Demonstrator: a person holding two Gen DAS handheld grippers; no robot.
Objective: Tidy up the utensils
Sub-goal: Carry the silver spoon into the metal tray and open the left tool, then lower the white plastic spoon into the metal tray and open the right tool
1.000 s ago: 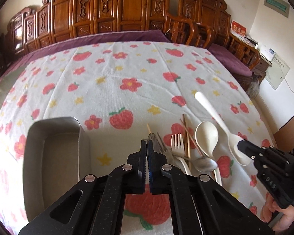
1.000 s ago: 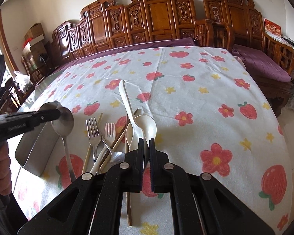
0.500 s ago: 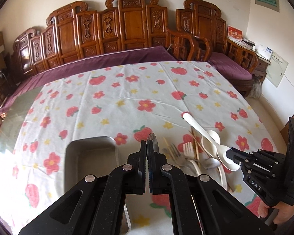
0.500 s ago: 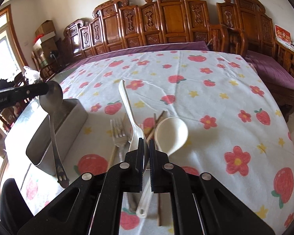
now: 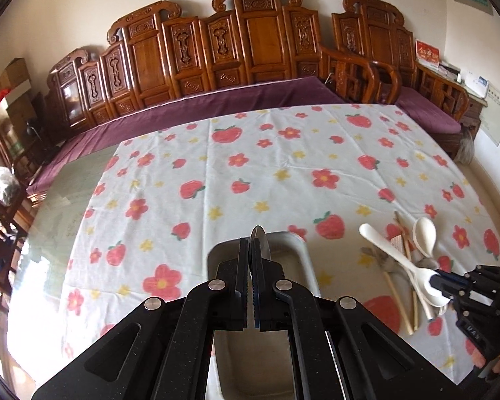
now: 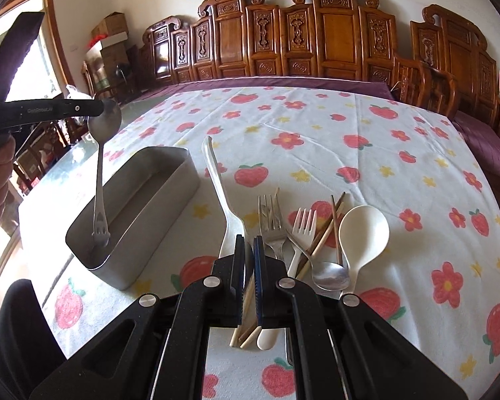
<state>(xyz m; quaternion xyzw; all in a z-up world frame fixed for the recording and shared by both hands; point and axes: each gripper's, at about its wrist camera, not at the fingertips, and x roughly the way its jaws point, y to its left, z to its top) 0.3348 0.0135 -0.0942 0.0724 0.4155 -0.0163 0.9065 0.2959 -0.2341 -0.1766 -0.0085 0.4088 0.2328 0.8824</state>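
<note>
Spoon (image 6: 100, 153) hangs bowl-up, pinched in my left tongs (image 6: 96, 108), handle tip inside tin (image 6: 133, 213). My right tongs (image 6: 249, 266) clamp white spoon (image 6: 223, 200) above utensil pile (image 6: 303, 243) on worktop (image 6: 316, 153).

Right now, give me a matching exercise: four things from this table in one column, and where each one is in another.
Things
1. steel spoon with cut-out handle
2. long-handled white plastic spoon
3. round-bowled cream soup spoon
4. rectangular steel container

Places
A. lying at the right of the utensil pile
B. clamped in the right gripper
C. hanging handle-down from the left gripper
D. standing on the flowered tablecloth, left of the pile

Pairs: 1-C, 2-B, 3-A, 4-D
</note>
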